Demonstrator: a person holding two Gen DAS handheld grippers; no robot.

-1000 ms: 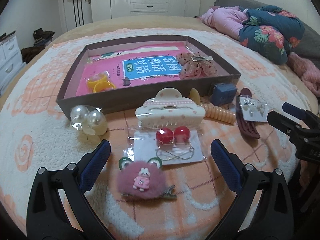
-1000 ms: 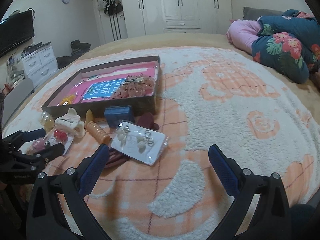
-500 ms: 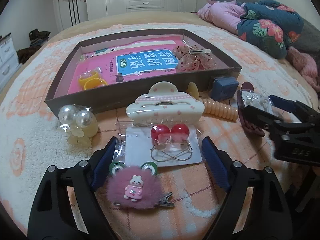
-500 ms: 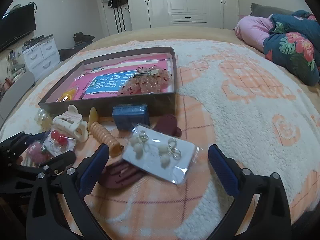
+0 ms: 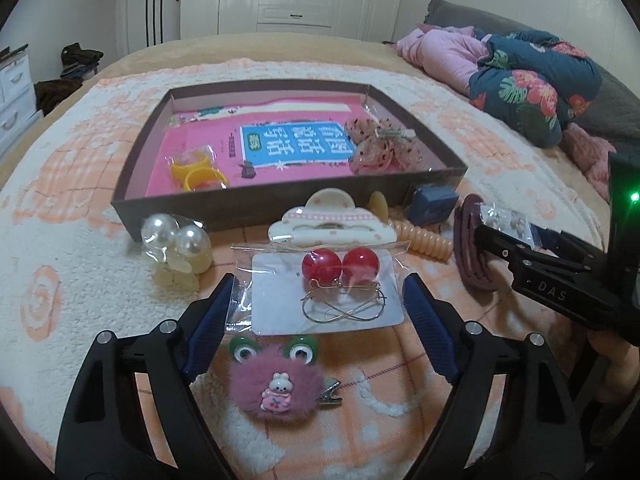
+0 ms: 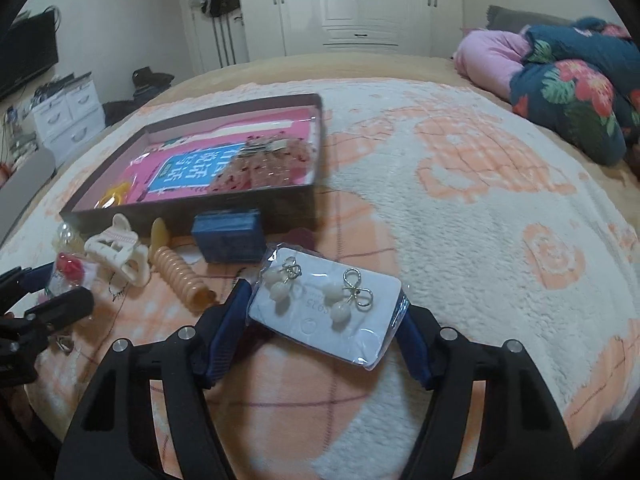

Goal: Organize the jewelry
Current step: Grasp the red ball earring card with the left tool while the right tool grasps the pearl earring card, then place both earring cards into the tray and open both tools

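Note:
On the bed, my left gripper is open, its jaws on either side of a bagged card of red ball earrings. A pink furry rabbit clip lies just below it. My right gripper is open, its jaws close on both sides of a bagged card of pearl bow earrings; the card also shows in the left wrist view. The brown tray lies beyond, holding yellow rings and a pink sequin bow.
In front of the tray lie bagged pearl balls, a cream claw clip, a peach spiral tie, a blue box and a maroon clip. A floral quilt is piled at the far right.
Both grippers have moved forward and down. The left now straddles the red earring card, and the right has closed in around the pearl earring card.

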